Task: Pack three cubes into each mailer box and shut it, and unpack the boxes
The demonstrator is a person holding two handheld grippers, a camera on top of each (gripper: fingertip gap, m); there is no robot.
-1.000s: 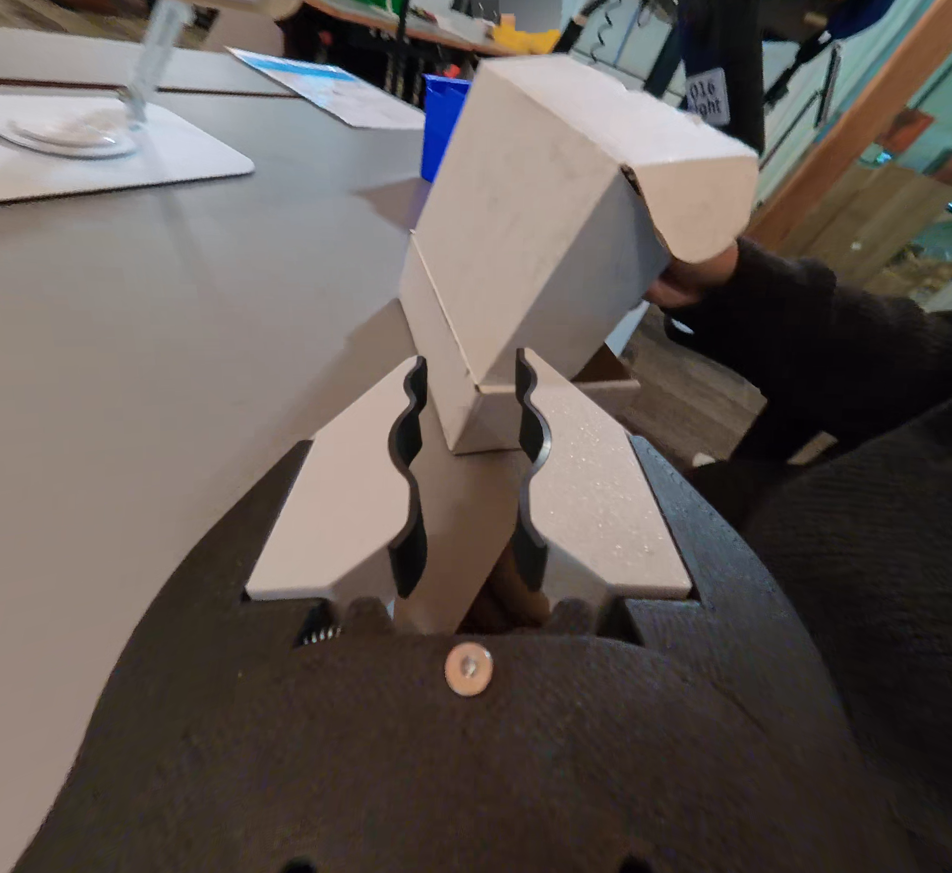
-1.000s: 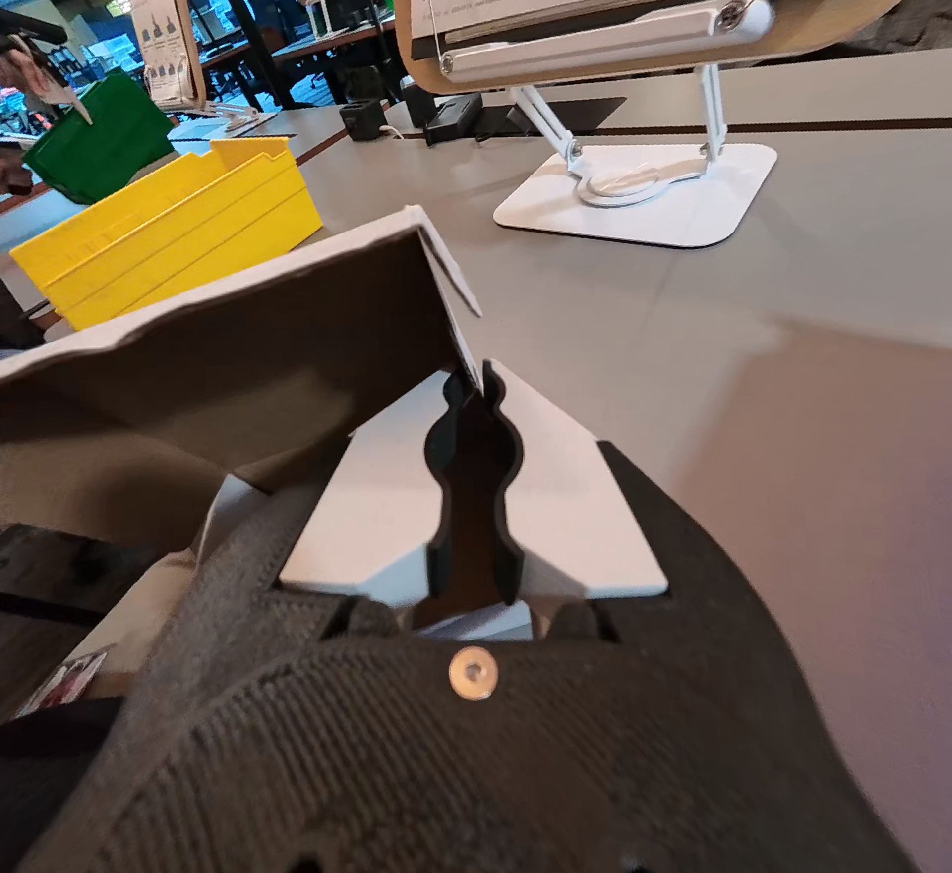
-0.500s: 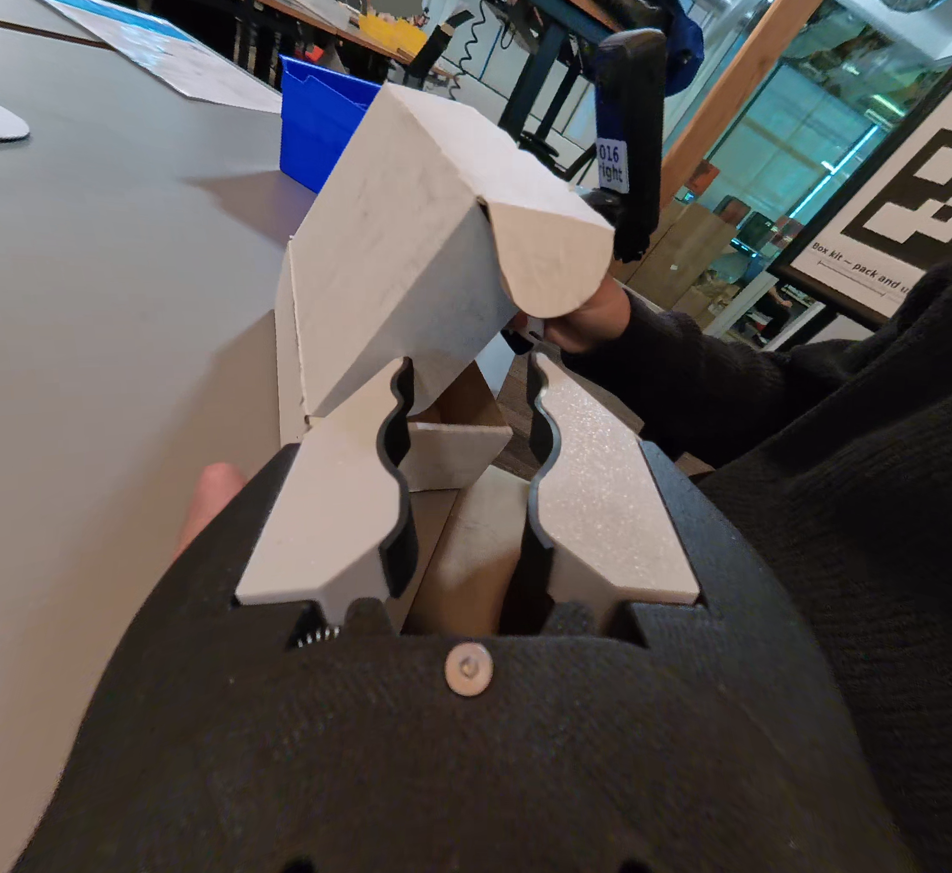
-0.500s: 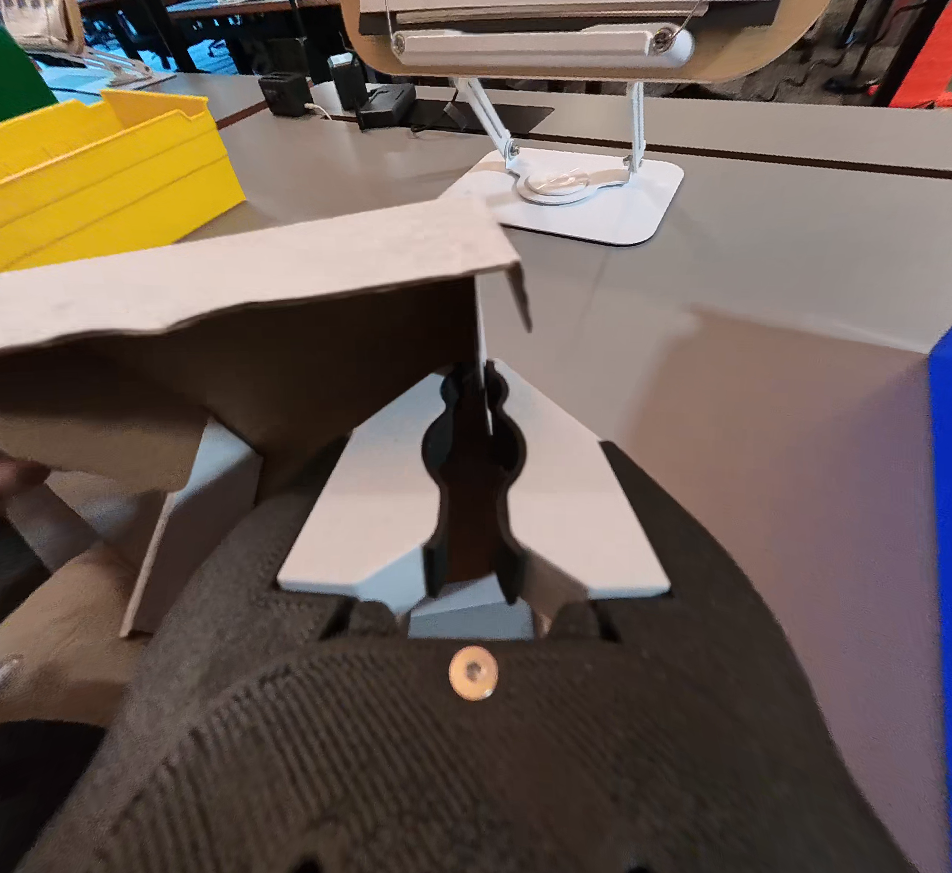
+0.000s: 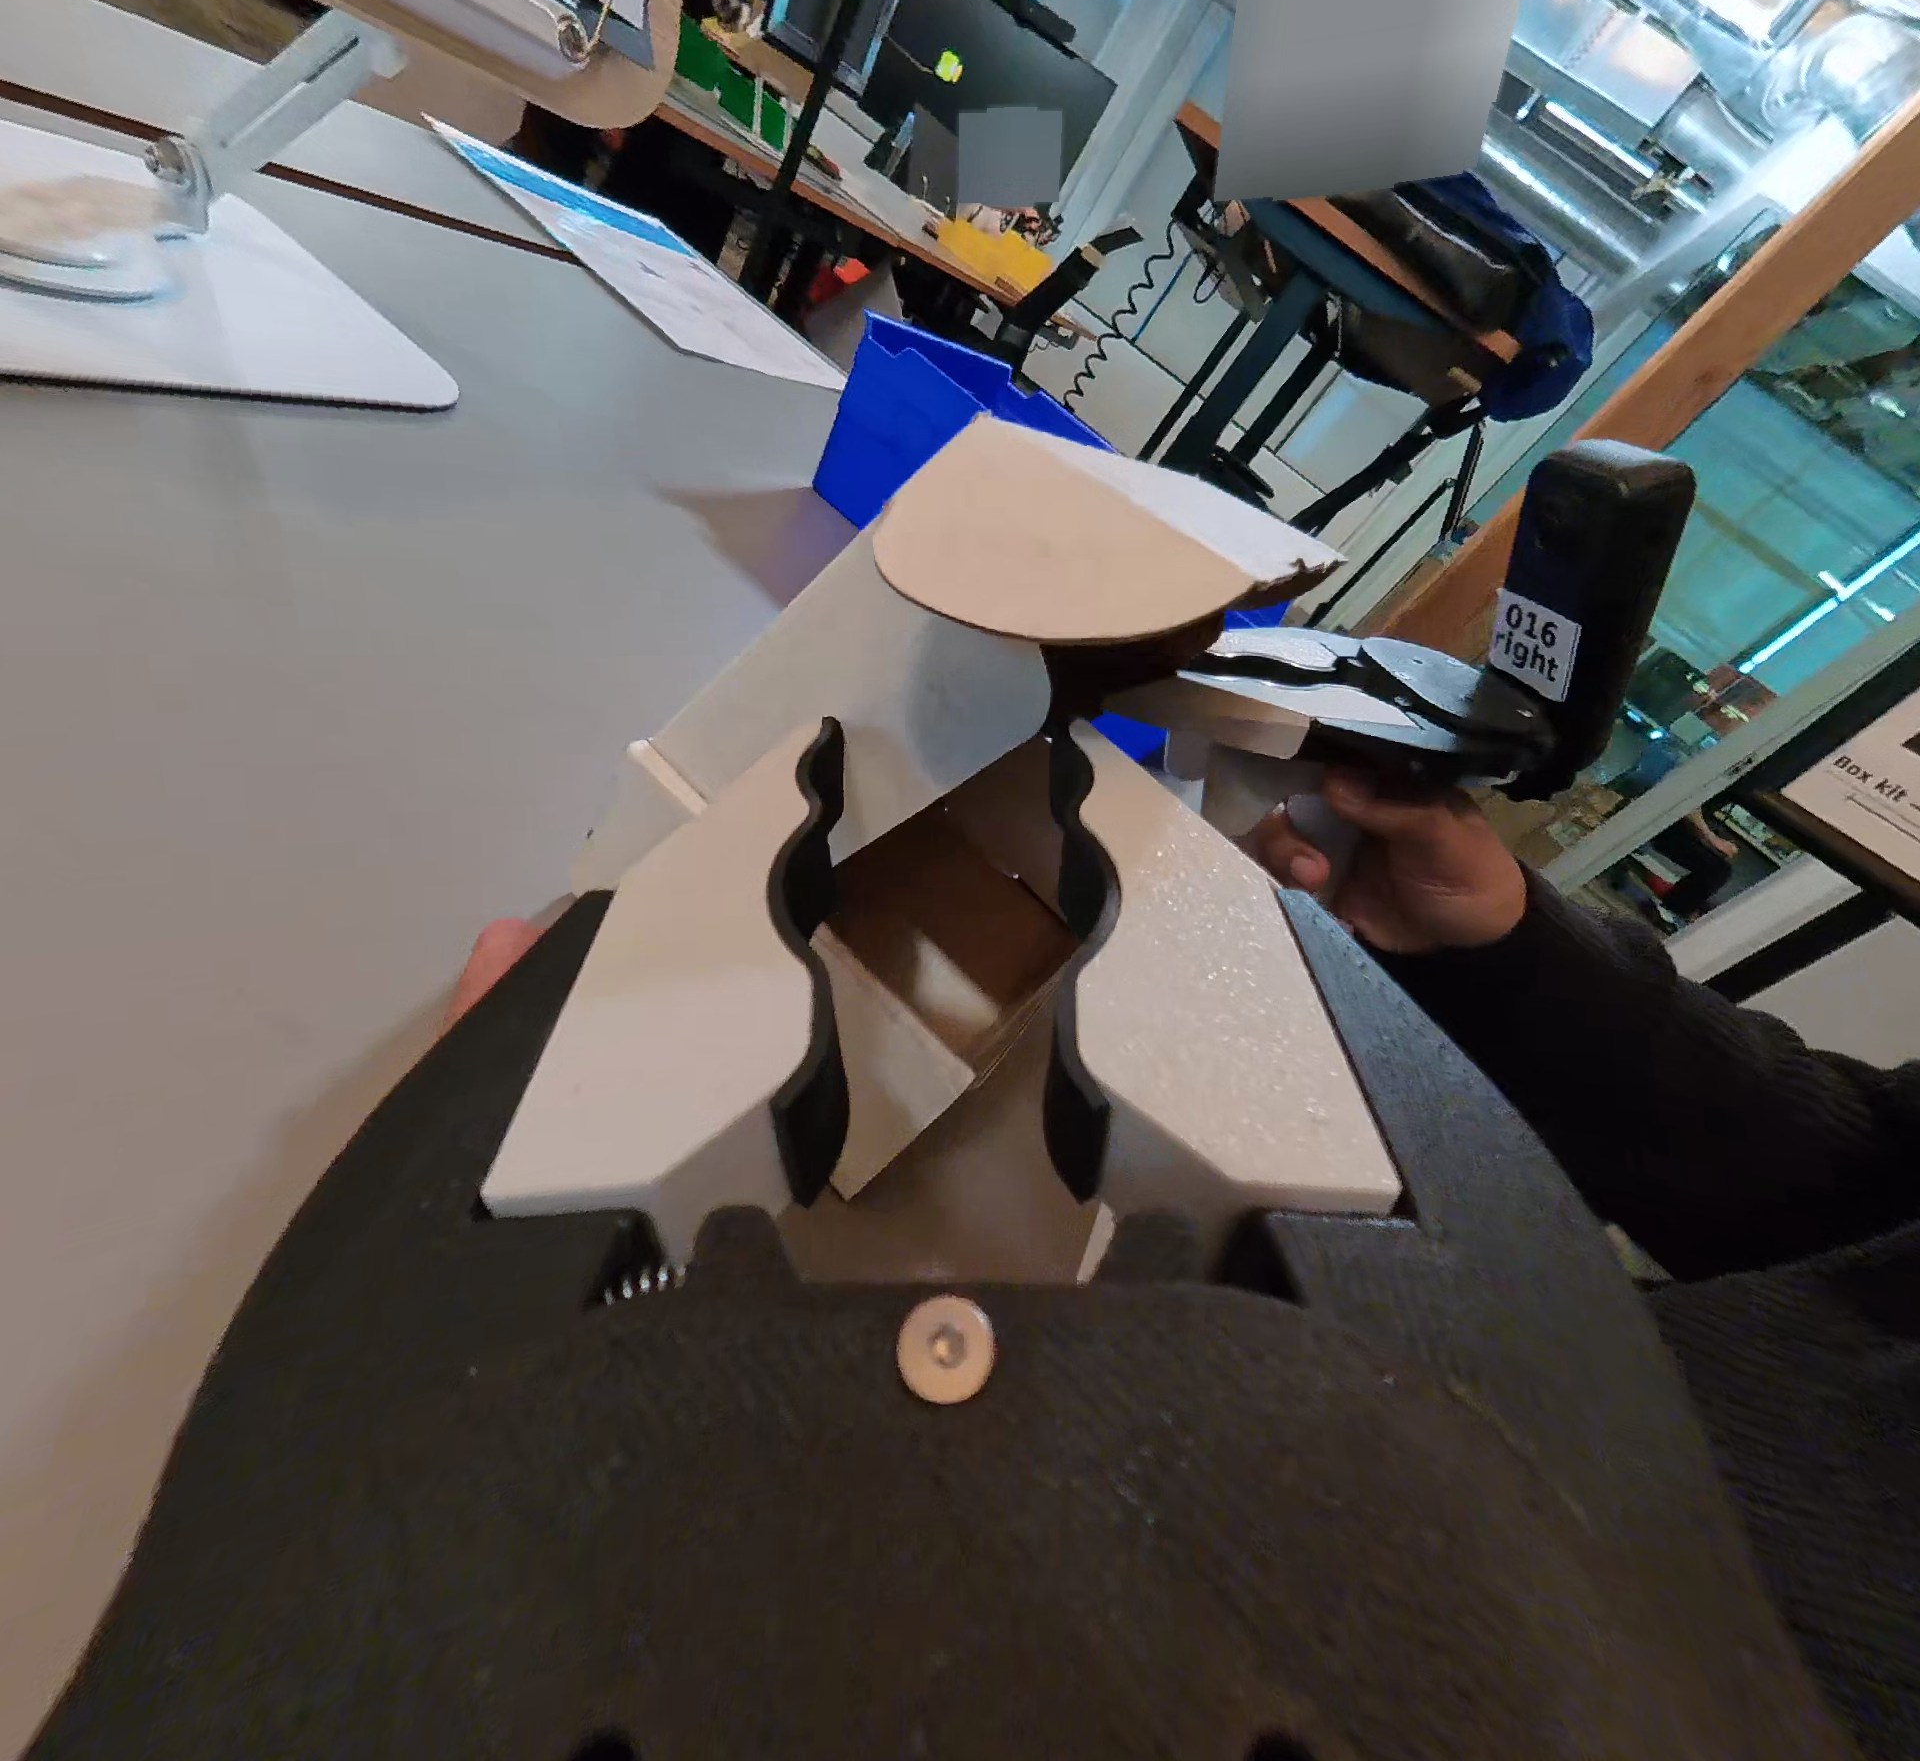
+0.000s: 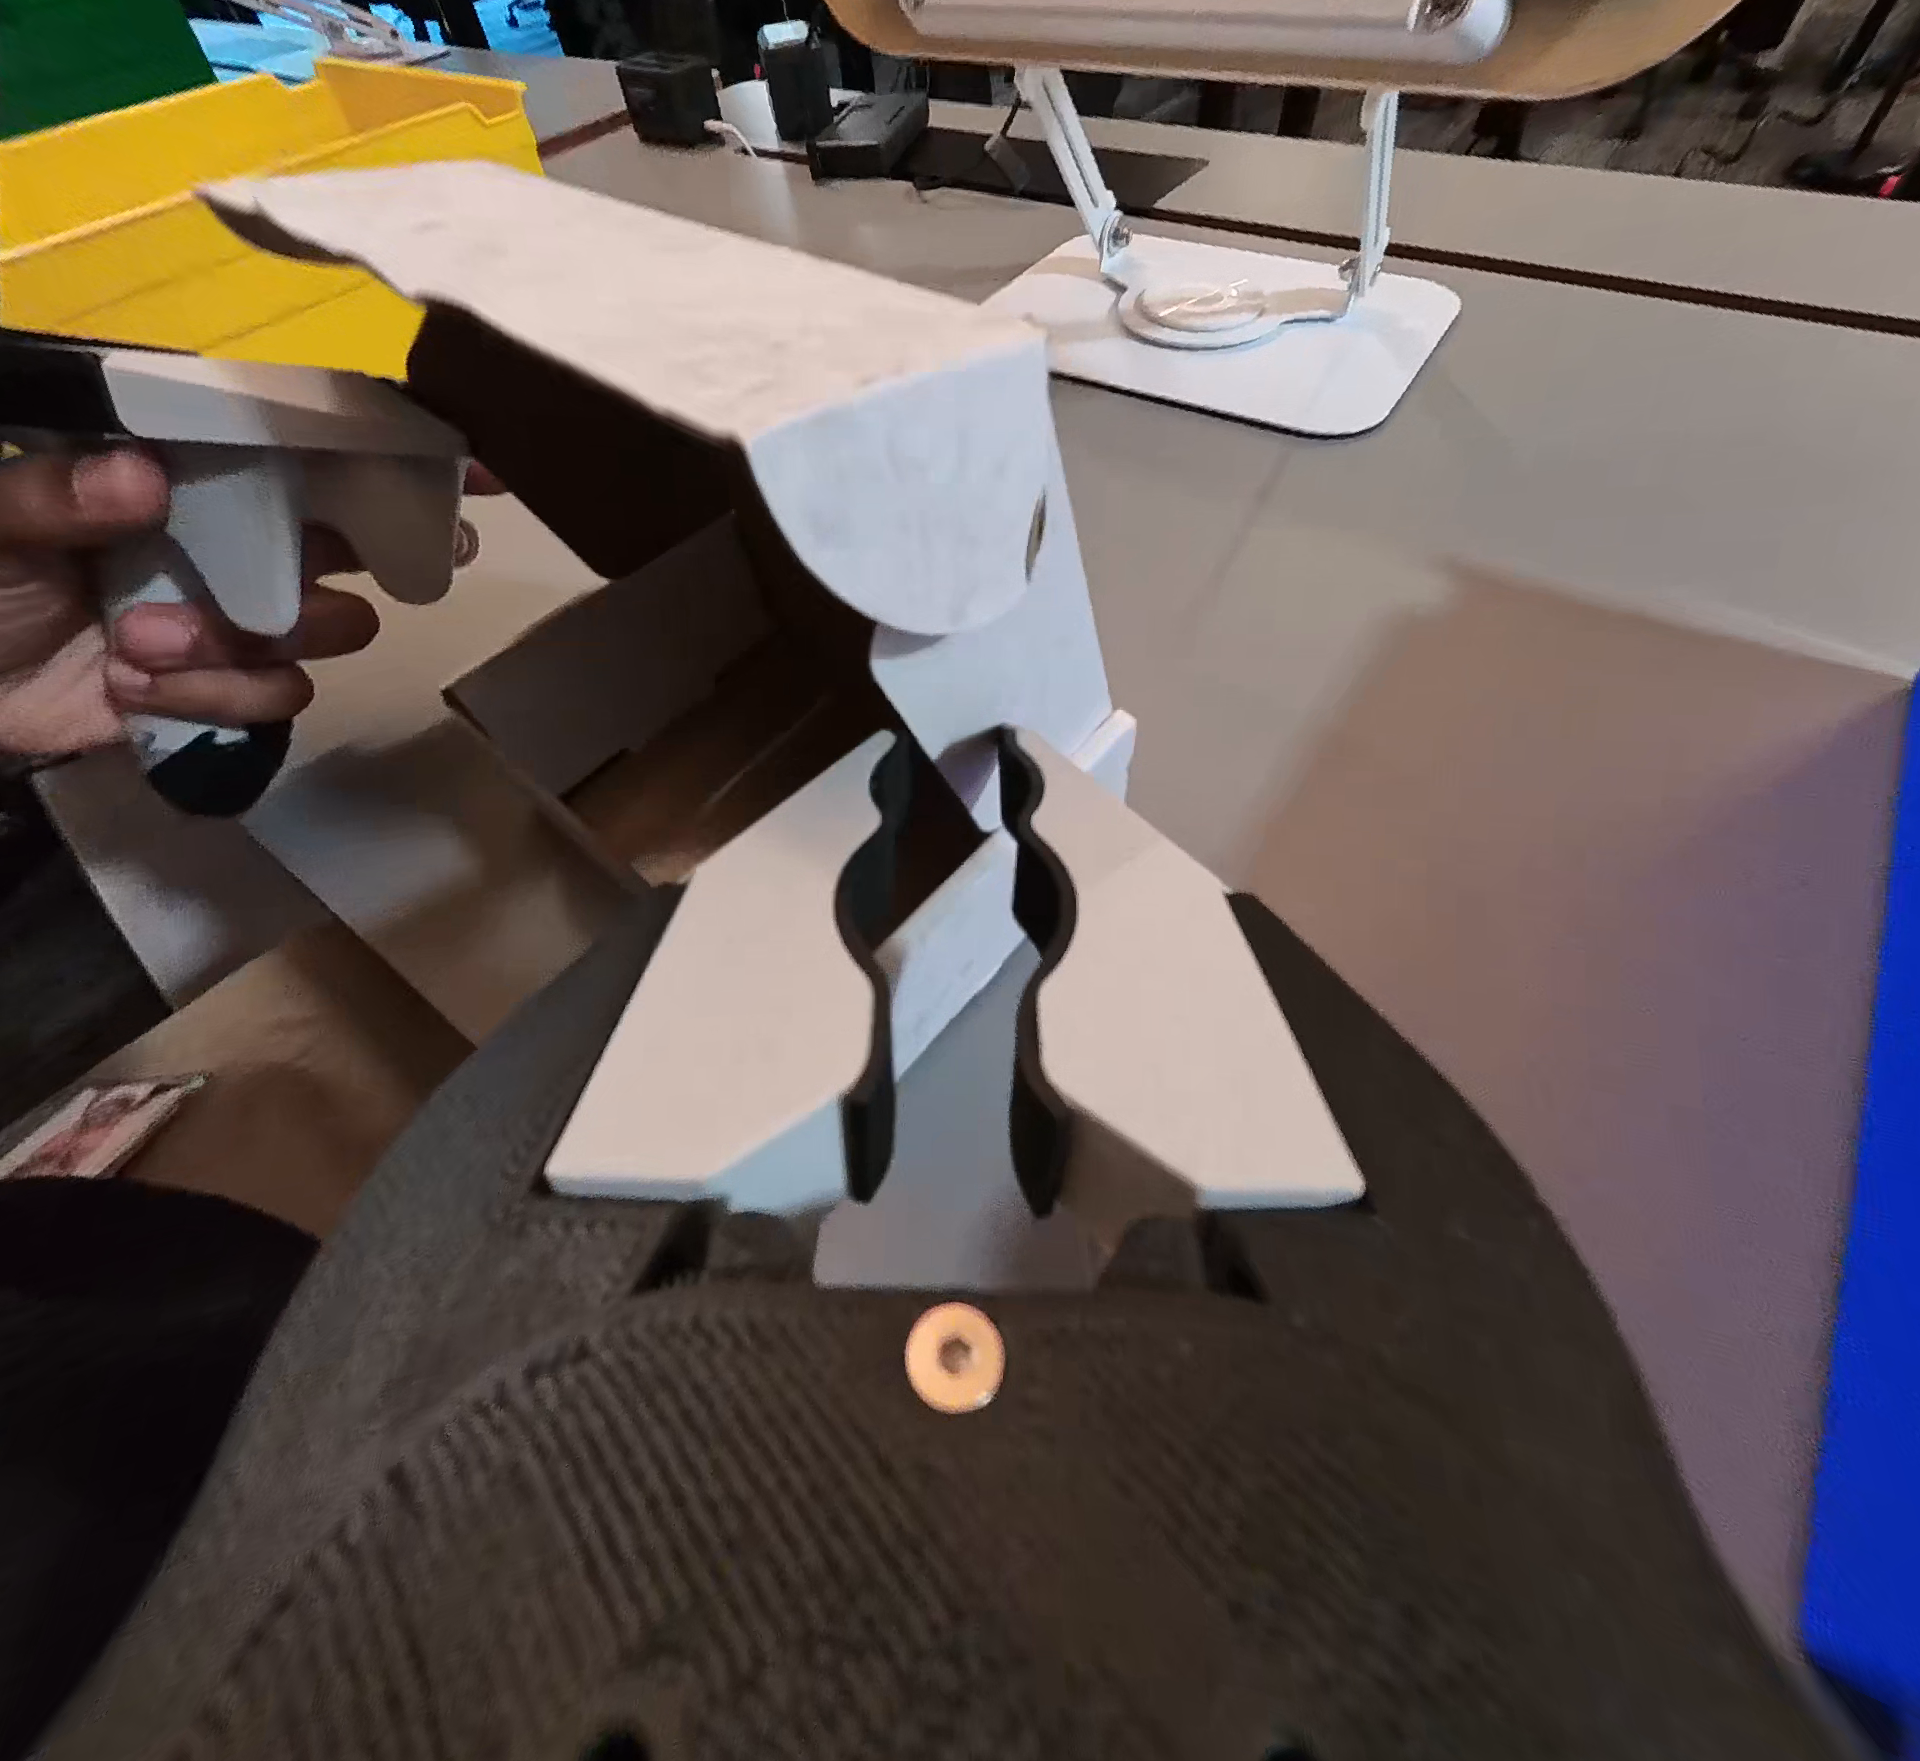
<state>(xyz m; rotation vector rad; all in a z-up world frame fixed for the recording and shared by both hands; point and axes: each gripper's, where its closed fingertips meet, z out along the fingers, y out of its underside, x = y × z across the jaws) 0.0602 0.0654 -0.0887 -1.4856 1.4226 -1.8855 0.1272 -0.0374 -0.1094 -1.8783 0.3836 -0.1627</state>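
A white mailer box (image 5: pixel 831 672) with a brown inside lies on the grey table, its lid (image 5: pixel 1049 558) raised and tilted. What shows of its inside holds no cubes. My left gripper (image 5: pixel 940 745) is open and points into the box mouth under the lid, with an inner flap (image 5: pixel 904 1088) between its jaws, which do not clamp it. My right gripper (image 6: pixel 951 750) is open at the box's near corner, by the side wall (image 6: pixel 997 641) and under the lid's rounded flap (image 6: pixel 914 516). It also shows in the left wrist view (image 5: pixel 1205 672).
A blue bin (image 5: pixel 914 423) stands just behind the box, at the right edge in the right wrist view (image 6: pixel 1870 1192). A yellow bin (image 6: pixel 208 184) is at the far left. A white stand (image 6: pixel 1247 329) holding a board stands farther back. A paper sheet (image 5: pixel 644 257) lies on the table. Across from one pair of fingers to the other is roughly 12 cm.
My right gripper has let go of the lid flap and opened. The lid now stands higher and the box mouth is open. My left jaws have spread wider and the view has swung left.
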